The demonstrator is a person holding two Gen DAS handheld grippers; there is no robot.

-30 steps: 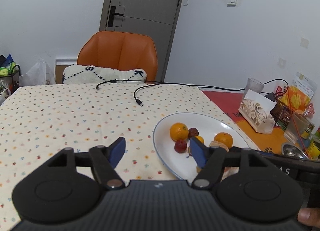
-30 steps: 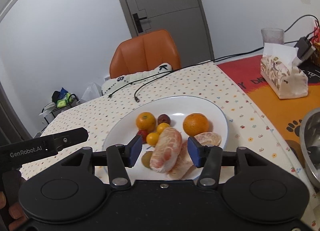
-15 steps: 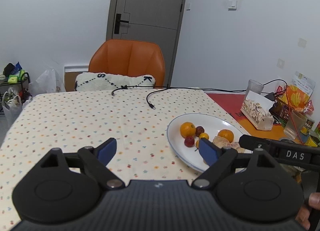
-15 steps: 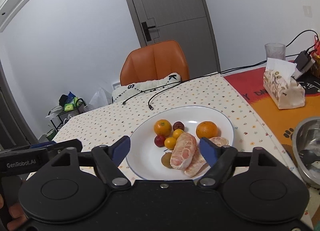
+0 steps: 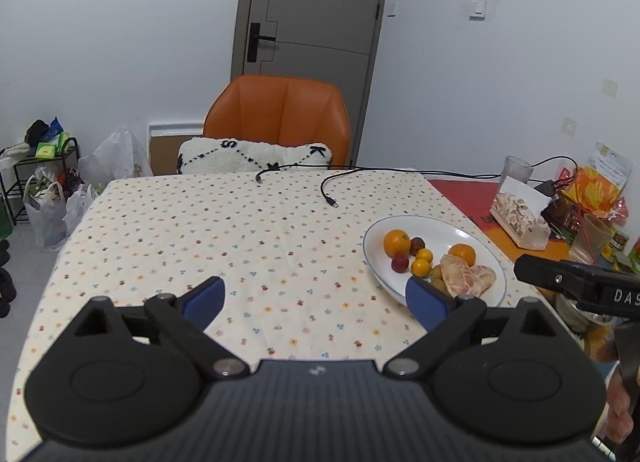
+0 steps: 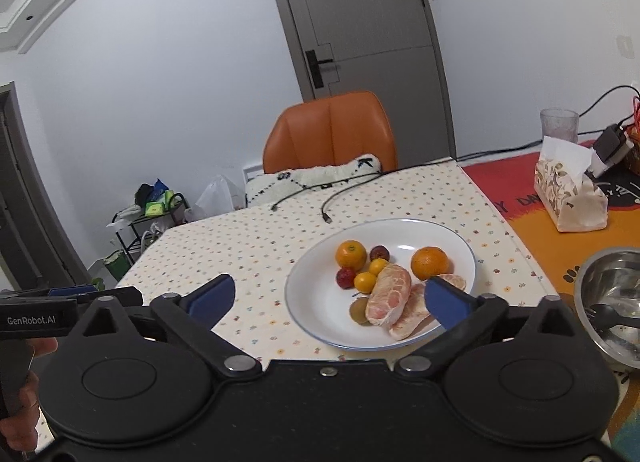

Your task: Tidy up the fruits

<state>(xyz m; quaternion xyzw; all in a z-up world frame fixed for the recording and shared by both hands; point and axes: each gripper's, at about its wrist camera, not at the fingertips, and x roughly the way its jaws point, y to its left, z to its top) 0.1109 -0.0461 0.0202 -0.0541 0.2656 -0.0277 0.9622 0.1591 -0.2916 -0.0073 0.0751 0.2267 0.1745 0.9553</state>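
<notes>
A white plate (image 6: 320, 302) on the dotted tablecloth holds two oranges (image 6: 351, 255), small kumquats (image 6: 365, 282), dark red fruits (image 6: 345, 277), a green fruit (image 6: 360, 310) and peeled pomelo pieces (image 6: 390, 300). The plate also shows in the left wrist view (image 5: 374, 262), with the pomelo (image 5: 466, 276) at its near side. My right gripper (image 6: 326, 300) is open and empty, raised in front of the plate. My left gripper (image 5: 314, 300) is open and empty, above the cloth to the left of the plate.
A tissue box (image 6: 570, 197), a glass (image 6: 559, 125) and a steel bowl with a spoon (image 6: 612, 302) stand on the orange mat at right. Two cable ends (image 5: 332, 201) lie behind the plate. An orange chair (image 5: 276, 117) with a cushion is at the far edge.
Both grippers have opened wider and pulled back and up from the plate. The right gripper released the pomelo piece, which now lies on the plate.
</notes>
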